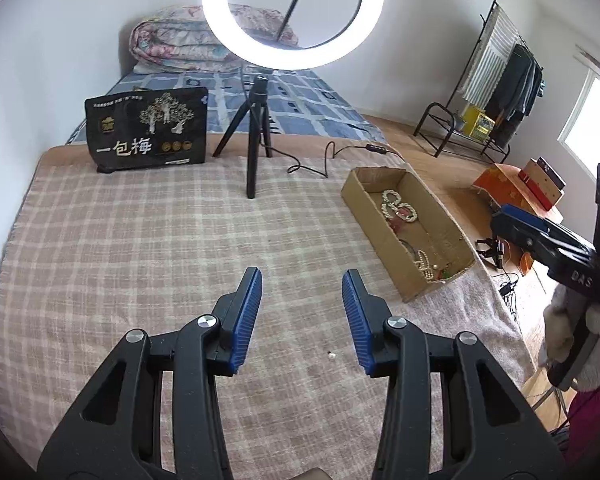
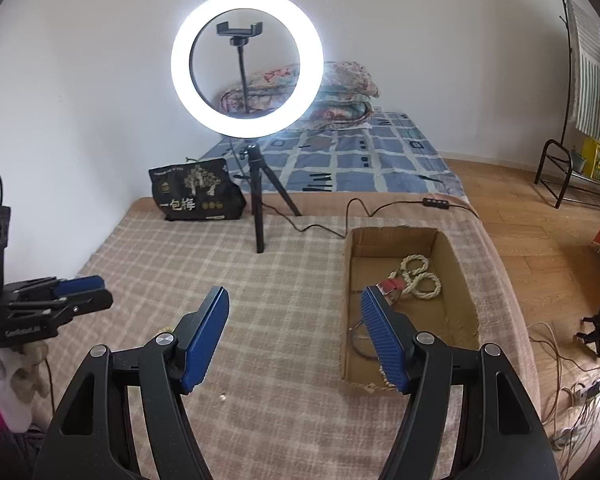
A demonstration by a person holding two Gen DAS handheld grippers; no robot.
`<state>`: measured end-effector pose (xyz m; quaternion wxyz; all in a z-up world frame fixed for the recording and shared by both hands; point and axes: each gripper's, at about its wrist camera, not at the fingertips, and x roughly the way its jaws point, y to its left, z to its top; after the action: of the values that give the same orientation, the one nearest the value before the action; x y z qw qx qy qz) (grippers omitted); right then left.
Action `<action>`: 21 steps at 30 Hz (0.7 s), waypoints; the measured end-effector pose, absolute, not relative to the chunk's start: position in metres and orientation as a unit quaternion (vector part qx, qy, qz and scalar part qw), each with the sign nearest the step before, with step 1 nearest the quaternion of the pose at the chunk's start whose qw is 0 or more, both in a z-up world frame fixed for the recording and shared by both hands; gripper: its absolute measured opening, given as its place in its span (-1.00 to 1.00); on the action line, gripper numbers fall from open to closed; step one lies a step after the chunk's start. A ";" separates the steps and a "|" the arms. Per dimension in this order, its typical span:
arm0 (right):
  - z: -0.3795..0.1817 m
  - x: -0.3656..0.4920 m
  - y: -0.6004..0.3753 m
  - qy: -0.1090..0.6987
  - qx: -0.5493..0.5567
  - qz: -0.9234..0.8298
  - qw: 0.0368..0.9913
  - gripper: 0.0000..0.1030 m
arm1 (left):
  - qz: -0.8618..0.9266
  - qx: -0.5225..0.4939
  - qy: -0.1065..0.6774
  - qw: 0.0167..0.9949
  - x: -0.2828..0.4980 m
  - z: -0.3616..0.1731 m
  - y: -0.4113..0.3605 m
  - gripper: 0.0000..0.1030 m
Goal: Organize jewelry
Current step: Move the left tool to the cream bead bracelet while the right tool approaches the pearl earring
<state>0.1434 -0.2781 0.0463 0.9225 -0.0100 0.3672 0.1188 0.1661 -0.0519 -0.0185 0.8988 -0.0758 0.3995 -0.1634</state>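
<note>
Plaid blanket (image 1: 140, 240): cardboard box (image 2: 350, 280) of jewelry (image 2: 418, 280) near right edge. Left gripper (image 1: 302, 312) spread, empty, box to its right. Right gripper (image 2: 294, 332) spread, empty, its right finger overlapping the box.

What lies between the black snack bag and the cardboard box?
The ring light's tripod and its cable lie between the snack bag and cardboard box, clearest in the right wrist view.

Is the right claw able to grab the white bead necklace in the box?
Probably yes. The right claw is open and empty, the cardboard box has no lid, and the bead necklace lies uncovered just ahead.
</note>
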 end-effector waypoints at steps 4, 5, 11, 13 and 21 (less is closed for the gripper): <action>0.030 0.129 -0.260 0.378 -0.011 0.141 0.915 0.32 | -0.147 -0.082 0.413 0.895 0.170 -0.036 -0.035 -0.19; 0.023 0.126 -0.255 0.382 -0.016 0.145 0.912 0.32 | -0.143 -0.081 0.418 0.894 0.171 -0.041 -0.032 -0.19; -0.019 0.110 -0.239 0.384 -0.041 0.151 0.910 0.32 | -0.115 -0.084 0.447 0.883 0.178 -0.071 -0.008 -0.19; -0.034 0.107 -0.236 0.388 -0.041 0.154 0.908 0.32 | -0.106 -0.091 0.458 0.878 0.181 -0.081 -0.001 -0.19; -0.081 0.109 -0.215 0.421 -0.080 0.183 0.885 0.31 | -0.090 -0.090 0.496 0.859 0.189 -0.122 0.007 -0.35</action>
<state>0.1089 -0.2148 -0.0809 0.8846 -0.0804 0.4214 0.1828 0.1889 0.0071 -0.1215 0.8590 -0.0897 0.4960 -0.0898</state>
